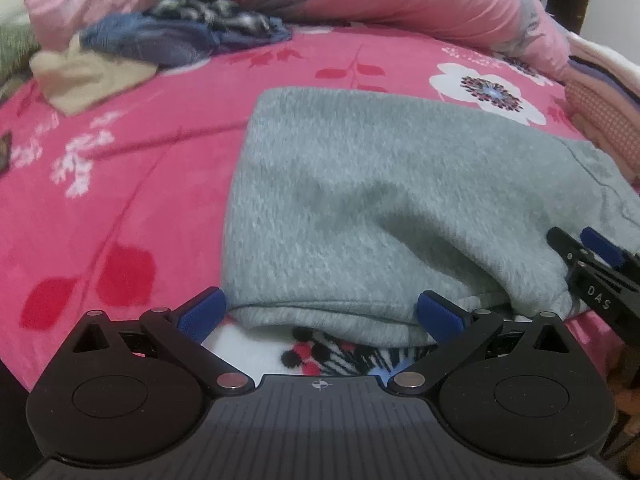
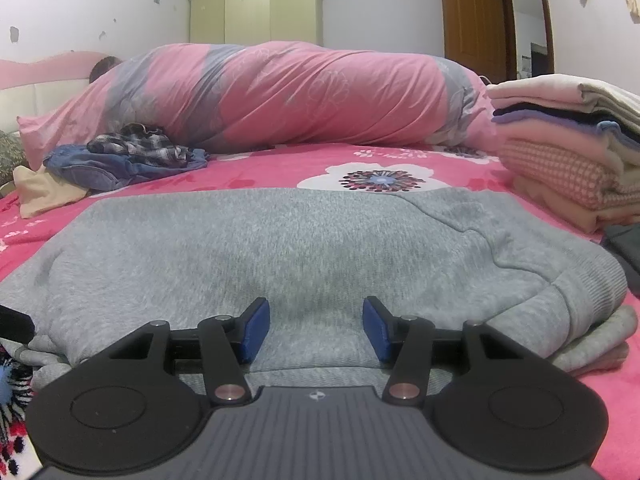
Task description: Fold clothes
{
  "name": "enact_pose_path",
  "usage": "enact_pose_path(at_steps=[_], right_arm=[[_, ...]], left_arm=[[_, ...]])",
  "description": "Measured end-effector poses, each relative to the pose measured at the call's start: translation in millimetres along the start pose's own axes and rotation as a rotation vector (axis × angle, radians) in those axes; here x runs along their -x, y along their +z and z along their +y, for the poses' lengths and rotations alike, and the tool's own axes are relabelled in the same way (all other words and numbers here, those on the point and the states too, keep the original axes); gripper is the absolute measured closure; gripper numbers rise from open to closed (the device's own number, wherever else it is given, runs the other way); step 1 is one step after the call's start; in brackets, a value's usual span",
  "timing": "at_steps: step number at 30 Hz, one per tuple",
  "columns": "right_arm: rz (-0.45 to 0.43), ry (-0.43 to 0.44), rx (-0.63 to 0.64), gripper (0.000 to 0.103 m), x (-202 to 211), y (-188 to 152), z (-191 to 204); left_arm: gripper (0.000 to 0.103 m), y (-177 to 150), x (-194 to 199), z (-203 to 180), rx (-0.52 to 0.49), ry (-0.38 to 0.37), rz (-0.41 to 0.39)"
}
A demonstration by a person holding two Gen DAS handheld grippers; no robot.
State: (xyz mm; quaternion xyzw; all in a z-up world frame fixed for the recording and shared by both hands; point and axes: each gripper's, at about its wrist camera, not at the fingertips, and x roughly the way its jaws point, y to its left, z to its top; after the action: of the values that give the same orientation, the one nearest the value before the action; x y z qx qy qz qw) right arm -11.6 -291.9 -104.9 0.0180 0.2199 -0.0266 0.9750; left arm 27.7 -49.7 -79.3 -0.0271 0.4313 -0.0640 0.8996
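I see a pink floral bedspread [image 2: 280, 168] under the grey sweatshirt [image 2: 304, 240]; both my grippers, left gripper [image 1: 320, 312] and right gripper [image 2: 316, 330], gape empty; "DAS" marks the right one.

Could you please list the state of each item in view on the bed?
Grey sweater: folded over, flat on the bed.
Left tongs: open, at the sweater's near edge.
Right tongs: open, over the sweater.
Stack: folded, piled neatly.
Heap: unfolded, crumpled.
Door: open.

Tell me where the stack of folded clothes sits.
In the right wrist view, the stack of folded clothes sits at the right edge on the pink floral blanket, just beyond the grey fleece sweatshirt.
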Motion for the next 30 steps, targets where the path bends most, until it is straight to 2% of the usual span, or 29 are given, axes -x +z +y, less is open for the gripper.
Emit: enact_pose_path(at_steps=[3, 6, 15, 22, 27, 30], right_arm=[[0.000, -0.002, 0.001, 0.048, -0.2, -0.3, 0.7], [0.000, -0.005, 0.003, 0.048, -0.6, -0.5, 1.2], [-0.001, -0.010, 0.007, 0.048, -0.9, -0.8, 2.1], [-0.004, -0.012, 0.009, 0.047, -0.6, -1.3, 2.4], [-0.004, -0.012, 0.009, 0.047, -0.5, -1.5, 1.6], [0.011, 0.004, 0.006, 0.046, -0.4, 2.2, -0.1]], left_arm=[[0.000, 0.3, -5.7, 14.7, 0.085, -0.066, 0.046], [0.000, -1.6, -5.2, 21.1, 0.101, -0.107, 0.037], [0.000, -3.8, -2.5, 22.1, 0.073, -0.123, 0.025], [0.000, -0.9, -3.3, 35.3, 0.143, -0.176, 0.028], [0.000, -2.9, 4.7, 45.4, 0.156, -0.232, 0.004], [0.000, -10.3, 16.7, 59.2, 0.176, -0.274, -0.062]])
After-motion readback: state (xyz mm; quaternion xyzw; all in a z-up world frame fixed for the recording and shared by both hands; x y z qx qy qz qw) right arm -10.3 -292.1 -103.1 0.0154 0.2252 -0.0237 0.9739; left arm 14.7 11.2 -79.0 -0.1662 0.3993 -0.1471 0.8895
